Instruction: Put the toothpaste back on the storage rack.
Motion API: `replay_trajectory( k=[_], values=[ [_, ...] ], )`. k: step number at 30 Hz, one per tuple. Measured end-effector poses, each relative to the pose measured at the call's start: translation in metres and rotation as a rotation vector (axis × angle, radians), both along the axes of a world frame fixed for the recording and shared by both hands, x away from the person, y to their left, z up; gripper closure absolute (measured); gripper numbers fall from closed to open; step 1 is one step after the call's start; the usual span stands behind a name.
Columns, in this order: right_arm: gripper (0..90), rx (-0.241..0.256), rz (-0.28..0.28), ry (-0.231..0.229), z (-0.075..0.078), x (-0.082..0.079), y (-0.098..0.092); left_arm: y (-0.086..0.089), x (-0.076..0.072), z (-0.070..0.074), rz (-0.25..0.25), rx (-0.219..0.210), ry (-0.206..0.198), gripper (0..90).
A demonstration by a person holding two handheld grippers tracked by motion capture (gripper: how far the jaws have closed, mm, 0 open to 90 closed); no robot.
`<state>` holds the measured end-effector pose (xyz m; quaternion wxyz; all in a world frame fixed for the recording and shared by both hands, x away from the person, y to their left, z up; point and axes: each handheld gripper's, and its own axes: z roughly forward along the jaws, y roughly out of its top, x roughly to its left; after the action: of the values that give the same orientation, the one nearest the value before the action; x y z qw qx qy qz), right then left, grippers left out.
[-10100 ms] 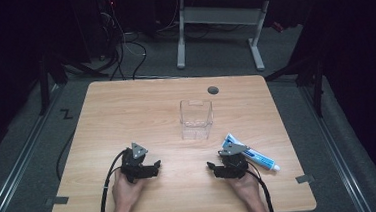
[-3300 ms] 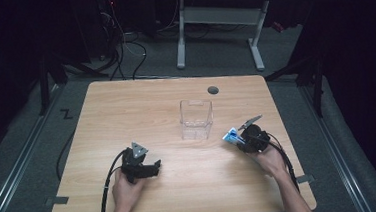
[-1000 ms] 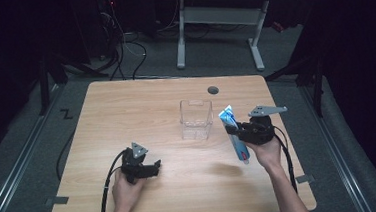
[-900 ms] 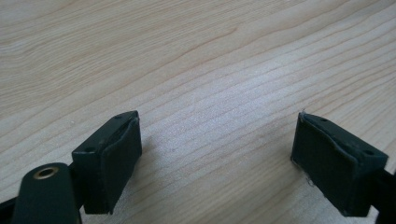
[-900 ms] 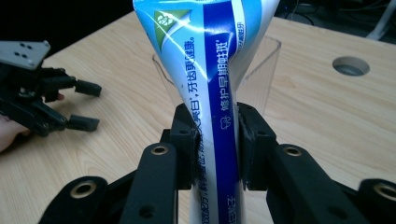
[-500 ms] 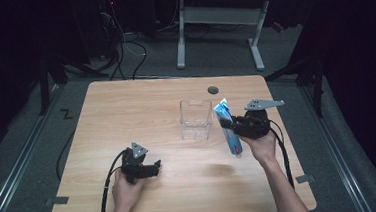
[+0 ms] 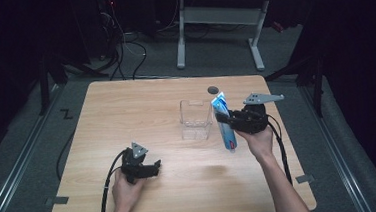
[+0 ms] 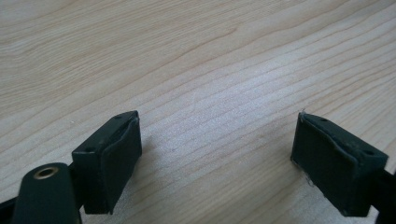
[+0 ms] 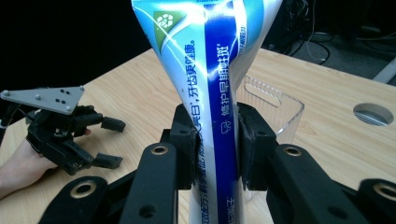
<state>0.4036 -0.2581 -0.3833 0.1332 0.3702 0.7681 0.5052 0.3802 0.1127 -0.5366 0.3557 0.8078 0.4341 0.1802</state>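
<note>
- While we hold the toothpaste tube (image 7: 223, 123) upright in the right gripper (image 7: 233, 121), its jaws clamped on the tube's middle, it hangs in the air just right of the clear container (image 7: 196, 119), above the table (image 7: 126, 110).
- Because the tube is soft and pinched narrow (image 9: 217, 116), we judge it could slide or swing between the pads on the way over.
- If we lower it off-centre, its lower end could catch the container's rim and tip or push the light box.
- As far as we can see, the clear container stands upright and empty.
- Our left gripper (image 7: 148, 170) rests on the table, jaws spread wide, holding nothing (image 8: 215, 154).
</note>
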Motion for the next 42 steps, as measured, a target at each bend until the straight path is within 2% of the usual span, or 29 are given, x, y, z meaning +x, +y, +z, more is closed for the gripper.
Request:
replay_trajectory(
  k=[14,21,32,35,42],
  values=[
    [71.1,0.039,0.001,-0.048,0.020,0.009,0.013,0.000,0.000,0.000,-0.001,0.002,0.000,16.2],
    [71.1,0.053,0.003,-0.052,0.026,0.018,0.020,0.000,0.000,0.000,-0.001,0.004,0.001,16.2],
    [71.1,0.090,0.018,-0.072,0.033,0.034,0.041,0.000,0.000,0.000,-0.002,0.004,0.001,16.1],
    [71.1,0.086,0.026,-0.082,0.037,0.039,0.050,0.000,0.000,0.000,-0.001,0.005,0.001,16.1],
    [71.1,0.102,0.022,-0.092,0.041,0.045,0.058,0.000,0.000,0.000,0.000,0.003,0.000,16.1]
  ],
)
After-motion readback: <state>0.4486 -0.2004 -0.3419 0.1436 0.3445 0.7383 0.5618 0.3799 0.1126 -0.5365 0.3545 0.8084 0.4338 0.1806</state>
